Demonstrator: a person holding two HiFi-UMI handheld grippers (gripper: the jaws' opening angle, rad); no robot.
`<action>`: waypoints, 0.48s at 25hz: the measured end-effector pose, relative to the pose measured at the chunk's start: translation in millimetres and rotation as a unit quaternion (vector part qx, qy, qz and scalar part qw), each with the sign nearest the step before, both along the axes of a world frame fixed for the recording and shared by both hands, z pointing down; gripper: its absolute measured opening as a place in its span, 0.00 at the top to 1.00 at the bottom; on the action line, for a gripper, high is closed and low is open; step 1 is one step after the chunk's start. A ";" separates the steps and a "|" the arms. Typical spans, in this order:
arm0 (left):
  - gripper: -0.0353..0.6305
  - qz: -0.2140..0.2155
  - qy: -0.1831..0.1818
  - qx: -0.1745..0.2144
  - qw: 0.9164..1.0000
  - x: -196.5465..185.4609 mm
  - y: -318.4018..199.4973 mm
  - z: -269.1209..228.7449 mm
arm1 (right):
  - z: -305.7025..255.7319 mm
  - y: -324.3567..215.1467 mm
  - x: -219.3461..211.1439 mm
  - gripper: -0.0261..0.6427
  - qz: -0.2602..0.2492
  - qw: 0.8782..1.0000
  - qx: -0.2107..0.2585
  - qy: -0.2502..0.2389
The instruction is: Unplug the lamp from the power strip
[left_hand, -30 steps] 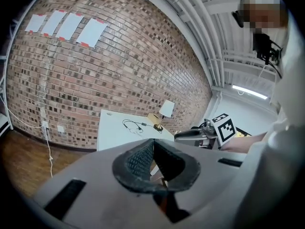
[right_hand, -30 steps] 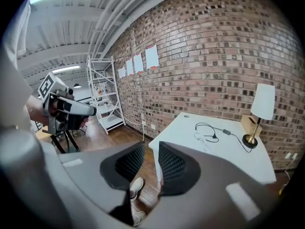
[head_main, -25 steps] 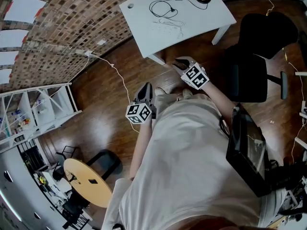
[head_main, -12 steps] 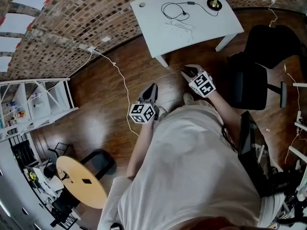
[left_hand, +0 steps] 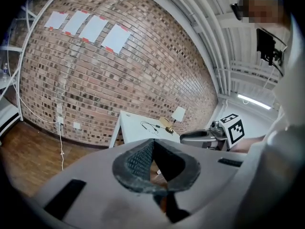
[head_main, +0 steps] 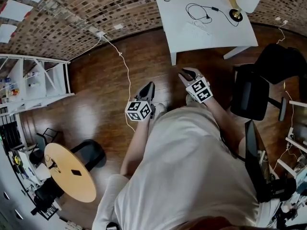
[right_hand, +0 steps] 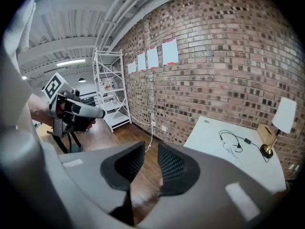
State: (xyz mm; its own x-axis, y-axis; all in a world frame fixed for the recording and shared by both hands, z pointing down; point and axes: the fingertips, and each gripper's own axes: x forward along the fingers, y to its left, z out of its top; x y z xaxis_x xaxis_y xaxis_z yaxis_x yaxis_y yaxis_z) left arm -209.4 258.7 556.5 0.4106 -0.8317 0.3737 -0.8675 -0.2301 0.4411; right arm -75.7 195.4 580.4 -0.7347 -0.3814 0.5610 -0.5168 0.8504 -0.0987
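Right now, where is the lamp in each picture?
Head view: the lamp is at the top right, on the far right corner of the table.
Left gripper view: the lamp is small, just right of the middle, on the table's far end.
Right gripper view: the lamp is at the right edge, by the brick wall.
Shared landmark: the white table.

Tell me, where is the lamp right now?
In the head view the lamp stands at the top right, on the far right corner of the white table by the brick wall, with a black cord looped just to its left.
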 end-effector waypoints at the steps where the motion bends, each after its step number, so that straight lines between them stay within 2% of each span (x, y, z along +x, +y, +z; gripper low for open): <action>1: 0.94 -0.002 0.003 0.001 1.000 -8.0 1.8 1.4 | -1.3 1.2 -7.3 0.85 -0.002 1.000 0.005 0.004; 5: 0.94 0.004 0.017 0.005 1.000 -30.3 11.1 9.3 | -0.4 7.3 -20.0 0.85 0.005 1.000 0.010 0.021; 12: 0.94 0.049 0.049 0.002 0.998 -43.3 29.0 19.5 | -1.1 35.3 -23.3 0.85 0.036 0.997 -0.005 0.067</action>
State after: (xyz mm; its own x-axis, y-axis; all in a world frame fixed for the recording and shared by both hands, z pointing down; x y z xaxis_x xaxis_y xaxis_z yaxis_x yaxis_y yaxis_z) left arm -252.7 287.7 575.9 0.5243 -0.7869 0.3253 -0.7936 -0.3130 0.5218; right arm -99.0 230.7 579.3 -0.6238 -0.4247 0.6561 -0.5858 0.8098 -0.0328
